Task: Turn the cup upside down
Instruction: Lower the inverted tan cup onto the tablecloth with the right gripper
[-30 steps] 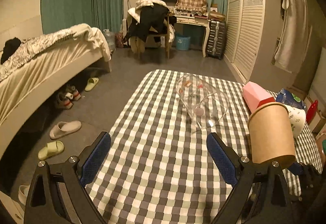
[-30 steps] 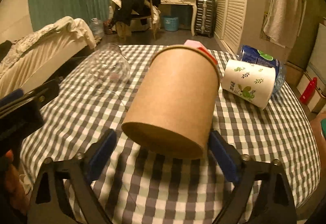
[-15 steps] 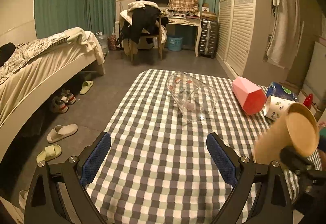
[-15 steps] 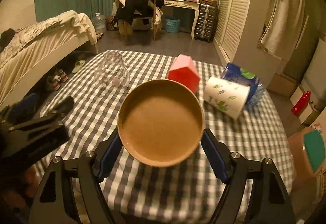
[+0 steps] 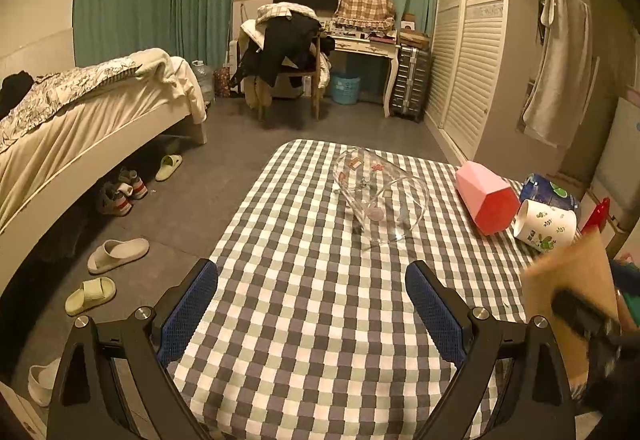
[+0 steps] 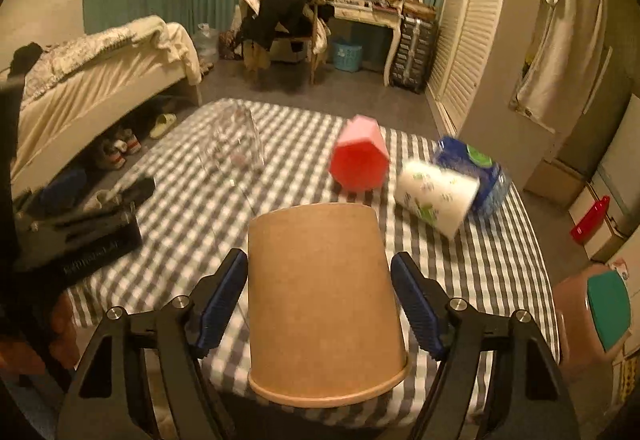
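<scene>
My right gripper (image 6: 318,290) holds the brown cup (image 6: 322,302). Its blue pads (image 6: 224,300) press on both sides of the cup. The cup is upside down. Its rim points down and its flat bottom points up. It hangs over the near edge of the table (image 6: 500,260). I cannot tell if the rim touches the cloth.

My left gripper (image 5: 312,310) is wide apart and holds nothing. It floats over the near part of the table (image 5: 300,320). In this view the brown cup (image 5: 568,292) shows at the far right, and it is blurry.

A glass cup (image 5: 380,196) lies on its side in the middle of the table. A pink cup (image 5: 486,198) lies on its side to the right of it. A white cup (image 5: 546,226) with green leaves lies on its side just beside the pink cup. A blue pack (image 5: 550,190) sits right behind the white cup.

From the right gripper I see the same things past the brown cup: the glass cup (image 6: 236,144), the pink cup (image 6: 360,158), the white cup (image 6: 438,194) and the blue pack (image 6: 478,168). The picture is a bit blurry here.

A bed (image 5: 80,120) stands to the left of the table. Slippers (image 5: 116,250) lie on the floor beside it.
</scene>
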